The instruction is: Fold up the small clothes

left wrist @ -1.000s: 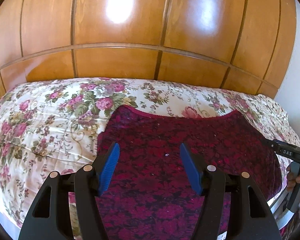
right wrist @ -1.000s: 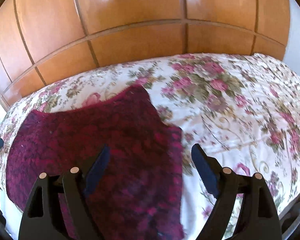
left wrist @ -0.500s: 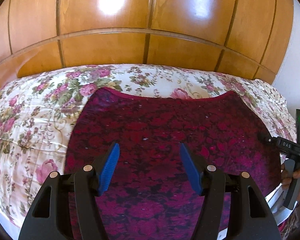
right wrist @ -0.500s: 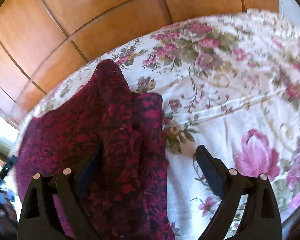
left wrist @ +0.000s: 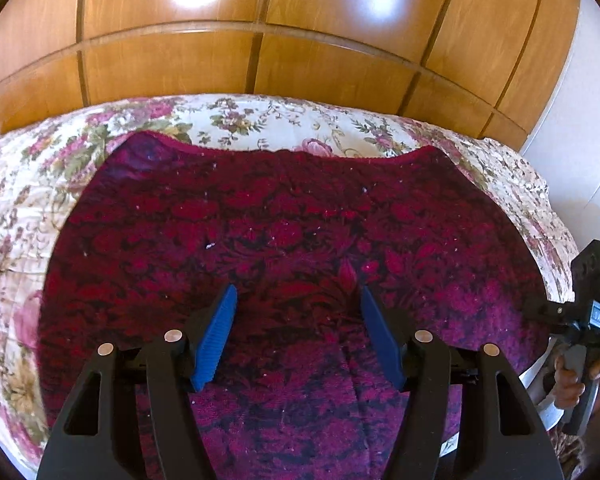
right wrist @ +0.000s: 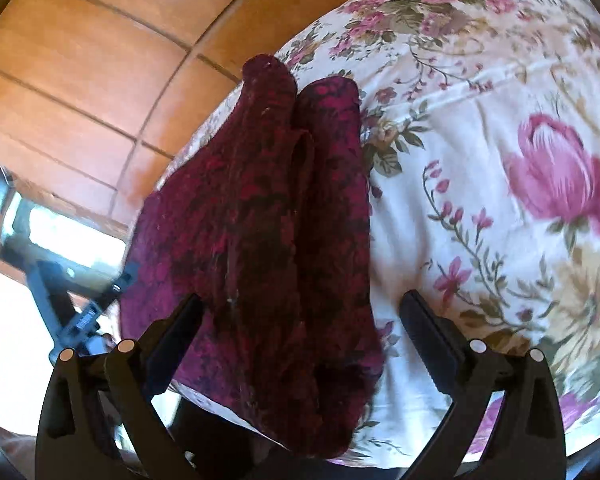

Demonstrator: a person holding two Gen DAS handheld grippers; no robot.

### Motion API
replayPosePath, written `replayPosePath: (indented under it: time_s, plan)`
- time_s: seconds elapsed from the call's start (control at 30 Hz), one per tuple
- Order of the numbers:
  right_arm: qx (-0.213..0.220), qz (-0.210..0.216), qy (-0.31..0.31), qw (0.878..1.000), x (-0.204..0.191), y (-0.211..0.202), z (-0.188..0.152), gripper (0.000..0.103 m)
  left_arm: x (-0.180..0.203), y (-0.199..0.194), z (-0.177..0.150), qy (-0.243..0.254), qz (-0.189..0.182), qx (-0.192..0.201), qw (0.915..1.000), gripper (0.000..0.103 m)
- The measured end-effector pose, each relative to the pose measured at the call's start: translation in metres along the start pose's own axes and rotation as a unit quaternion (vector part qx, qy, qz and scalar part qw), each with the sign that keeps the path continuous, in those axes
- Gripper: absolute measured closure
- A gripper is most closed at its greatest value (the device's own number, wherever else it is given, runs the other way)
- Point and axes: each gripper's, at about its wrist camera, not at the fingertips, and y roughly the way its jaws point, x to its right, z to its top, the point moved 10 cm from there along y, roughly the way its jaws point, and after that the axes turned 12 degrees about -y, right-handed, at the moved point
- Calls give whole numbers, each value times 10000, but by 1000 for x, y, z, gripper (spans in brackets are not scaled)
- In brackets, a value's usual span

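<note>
A dark red garment (left wrist: 300,220) with a magenta flower pattern lies spread on a floral bedspread (left wrist: 260,120). My left gripper (left wrist: 297,290) hovers open over the garment's near middle, its blue pads (left wrist: 216,340) apart with nothing pinched. In the right wrist view the garment (right wrist: 268,184) shows its side edge, rumpled into a long fold. My right gripper (right wrist: 302,298) straddles that edge; its jaws are opening wide. The cloth lies between them near the left finger, and the right finger (right wrist: 428,340) stands clear over the bedspread (right wrist: 480,120).
Glossy wooden panels (left wrist: 260,40) rise behind the bed. A white wall (left wrist: 580,120) is at the right. The right-hand gripper and the hand holding it (left wrist: 588,320) show at the bed's right edge. The bed's near edge drops off below the garment.
Both grippers have come down and closer to the garment. The right gripper has rolled and swung to the garment's side edge, and its jaws have widened. The left gripper's jaws look the same.
</note>
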Motion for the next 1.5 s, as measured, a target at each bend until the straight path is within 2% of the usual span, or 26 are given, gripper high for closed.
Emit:
replayPosePath:
  time_s: [0.07,0.13,0.17,0.23,0.33,0.43,0.67,0.83,0.93,1.07,1.13,1.2,1.27,1.33,1.37,1.43,1.5]
  plan:
    - [62,185,89,9998,-5,2,2,5,-1,0,0,-38,-79,-5,10000,40]
    - [24,293,83,9995,-10,7,4,22,-2,1,0,-114,-229,-52,9997,40]
    - [-9,169,46,9998,-12,11,3,23,-3,1,0,-166,-312,-80,9993,40]
    - [-21,148,-25,9999,-18,13,4,37,-7,3,1,-288,-508,-161,9982,40]
    - [37,113,-63,9999,-28,7,5,52,-9,3,0,-374,-651,-226,9969,40]
    - [222,81,-344,9991,-56,-6,15,60,-12,4,2,-499,-752,-284,9955,41]
    - [512,269,-1389,9886,-156,-15,44,64,-21,2,5,-829,-986,-340,9911,51]
    - [321,172,-2103,9770,-222,17,44,66,-26,-3,7,-1023,-1133,-321,9878,54]
    - [191,4,-2364,9715,-241,36,36,67,-37,-18,12,-1323,-1390,-276,9810,54]
    - [58,-367,-3050,9516,-274,62,23,67,-70,-50,23,-1849,-1753,-44,9670,54]
    - [14,-611,-3461,9362,-288,78,15,67,-91,-70,30,-2095,-1967,105,9578,53]
    - [-23,-735,-3728,9250,-298,94,9,67,-107,-89,36,-2292,-2252,217,9467,47]
    - [-99,-819,-4028,9116,-310,111,-3,67,-116,-102,43,-2386,-2507,289,9378,36]
    - [-173,-948,-4401,8927,-321,129,-18,67,-118,-112,44,-2423,-2892,236,9258,30]
    - [-192,-968,-4500,8876,-324,134,-23,67,-118,-112,44,-2462,-3015,154,9210,26]
    - [-188,-1041,-4759,8731,-329,144,-33,67,-116,-102,44,-2508,-3160,-80,9150,21]
    - [-161,-1183,-5000,8578,-330,150,-42,67,-115,-86,41,-2598,-3137,-277,9128,21]
